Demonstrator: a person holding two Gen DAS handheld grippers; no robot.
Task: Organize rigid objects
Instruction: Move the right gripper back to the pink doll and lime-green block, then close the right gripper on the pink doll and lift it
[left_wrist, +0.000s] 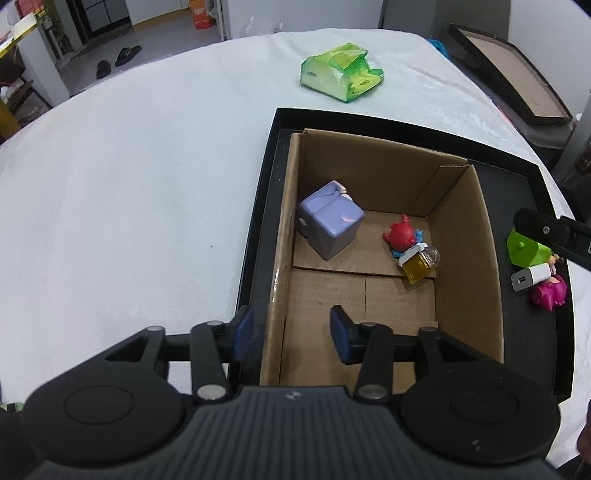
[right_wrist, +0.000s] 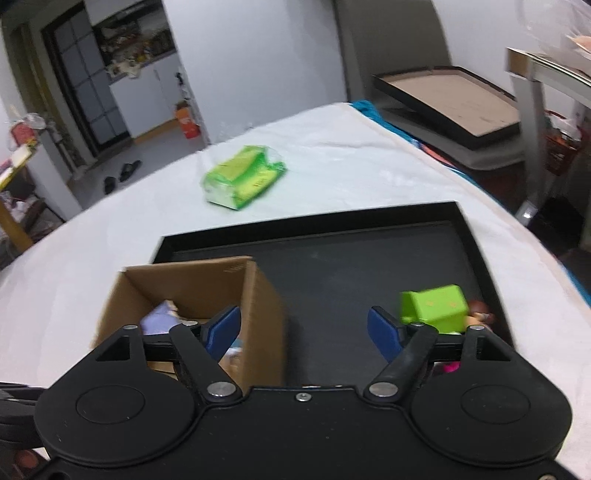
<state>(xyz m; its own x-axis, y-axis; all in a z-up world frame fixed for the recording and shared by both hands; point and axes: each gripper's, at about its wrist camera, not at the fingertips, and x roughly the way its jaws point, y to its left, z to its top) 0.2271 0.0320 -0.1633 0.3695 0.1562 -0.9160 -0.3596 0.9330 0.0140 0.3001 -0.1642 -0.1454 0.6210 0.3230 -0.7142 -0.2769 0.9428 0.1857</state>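
Jaws apart, astride box wall (left_wrist: 275, 295) (cardboard)

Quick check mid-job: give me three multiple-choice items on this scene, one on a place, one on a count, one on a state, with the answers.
1. Where is the lilac block toy?
A. In the cardboard box
B. On the white cloth
C. On the bare tray floor

2. How many toys lie in the box?
A. One
B. Three
C. Five

3. How does the right gripper stand?
A. Shut on the green cube
B. Open, empty
C. Shut on the box wall

Answers:
1 A, it sits against the box's left wall.
2 B, the lilac block, the red figure and the yellow mug toy.
3 B, the pads stand wide apart, with the green cube toy beyond them on the black tray.
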